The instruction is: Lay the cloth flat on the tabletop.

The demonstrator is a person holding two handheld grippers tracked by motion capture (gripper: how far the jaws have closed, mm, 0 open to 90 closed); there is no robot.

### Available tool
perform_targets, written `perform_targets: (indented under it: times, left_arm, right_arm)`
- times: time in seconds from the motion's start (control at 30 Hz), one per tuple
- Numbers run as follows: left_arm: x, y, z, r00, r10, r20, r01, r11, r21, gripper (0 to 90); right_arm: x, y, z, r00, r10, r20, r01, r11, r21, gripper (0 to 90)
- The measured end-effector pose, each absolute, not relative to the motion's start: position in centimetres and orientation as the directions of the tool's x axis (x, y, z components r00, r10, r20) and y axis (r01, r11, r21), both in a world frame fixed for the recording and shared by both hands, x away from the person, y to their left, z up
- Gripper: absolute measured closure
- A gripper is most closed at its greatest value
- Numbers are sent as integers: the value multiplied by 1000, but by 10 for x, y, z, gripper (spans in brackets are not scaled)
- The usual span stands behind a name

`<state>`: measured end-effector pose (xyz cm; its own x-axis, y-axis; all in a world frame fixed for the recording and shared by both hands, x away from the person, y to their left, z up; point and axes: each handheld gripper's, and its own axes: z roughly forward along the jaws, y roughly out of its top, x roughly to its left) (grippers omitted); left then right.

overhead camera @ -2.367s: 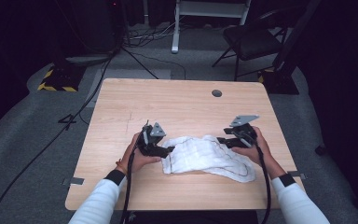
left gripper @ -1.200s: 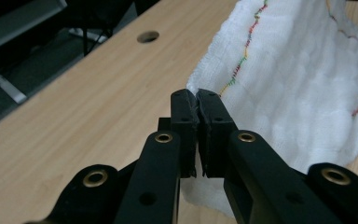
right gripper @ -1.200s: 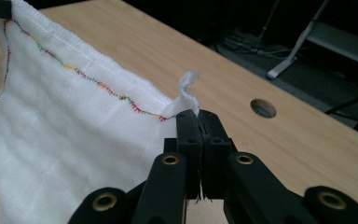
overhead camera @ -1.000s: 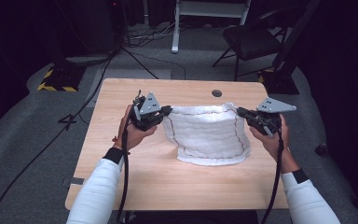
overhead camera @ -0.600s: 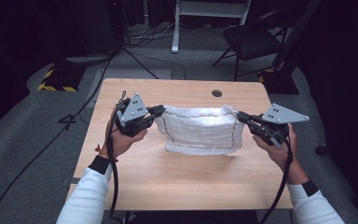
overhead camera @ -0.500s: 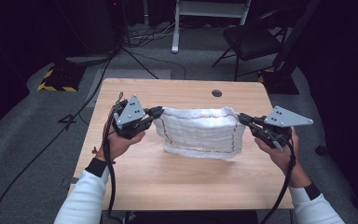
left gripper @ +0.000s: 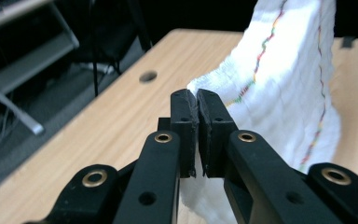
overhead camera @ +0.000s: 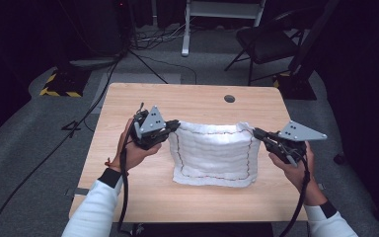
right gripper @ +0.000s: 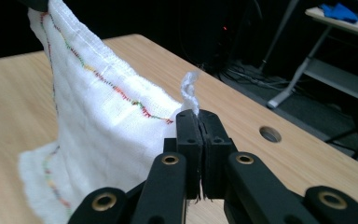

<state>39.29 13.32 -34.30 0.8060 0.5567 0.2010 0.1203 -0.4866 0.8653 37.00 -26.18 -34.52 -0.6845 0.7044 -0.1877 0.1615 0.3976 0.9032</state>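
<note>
High view, centre of the frame: a white cloth with a coloured stitched border hangs stretched between the two tools above the wooden table, its lower edge resting on the wood toward the bottom middle. The left gripper pinches the upper left corner, the right gripper the upper right one, and the top edge runs nearly straight between them with a slight dip.

In the left gripper view, the black jaws stand pressed together on a bunched cloth corner, with the fabric falling away to the right of the frame. The right gripper view shows the same: jaws clamped tight, a small twisted tip of fabric poking out above them, and the sheet draping off to the left.

This looks like spreading the cloth out to lay it flat. To do it well, I'd say both hands want to stay level with each other and hold even tension, so the top edge doesn't sag or twist. Lower it away from the resting bottom hem, letting the fabric roll down smoothly. The right-hand grip is thin, right at the tip, so a hard tug could slip it free.
</note>
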Motion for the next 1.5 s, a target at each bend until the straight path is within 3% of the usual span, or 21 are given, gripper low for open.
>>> perform_targets:
  times: [0.1,0.2,0.37,0.43,0.47,0.57,0.7,0.9,1.23,1.5]
  left_arm:
    - [419,127,-361,793,584,170,166,-476,864,856]
    - [457,115,-384,766,624,158,223,-487,844,856]
    - [490,103,-408,722,675,149,279,-482,830,851]
    - [504,98,-420,675,726,127,332,-454,827,757]
    - [515,92,-431,644,757,110,390,-448,804,604]
    - [517,84,-445,647,758,82,444,-461,768,390]
    - [507,80,-455,696,713,86,440,-519,733,270]
    - [468,91,-466,778,625,70,413,-592,692,229]
    - [397,113,-485,833,554,10,406,-622,669,222]
    - [377,116,-496,822,569,19,418,-625,659,233]
  right_arm:
    - [385,-262,-355,-673,716,-187,184,407,895,882]
    - [423,-260,-375,-646,738,-195,231,433,871,882]
    - [466,-258,-396,-609,768,-200,302,458,836,882]
    - [487,-256,-410,-583,784,-212,329,467,821,836]
    - [501,-254,-421,-539,811,-227,390,479,786,678]
    - [513,-256,-433,-509,834,-212,442,464,767,619]
    - [505,-263,-437,-551,819,-162,464,462,756,503]
    - [466,-272,-445,-632,765,-122,471,504,724,386]
    - [402,-285,-476,-719,682,-135,467,617,633,320]
    - [382,-300,-486,-706,701,-96,499,590,635,323]
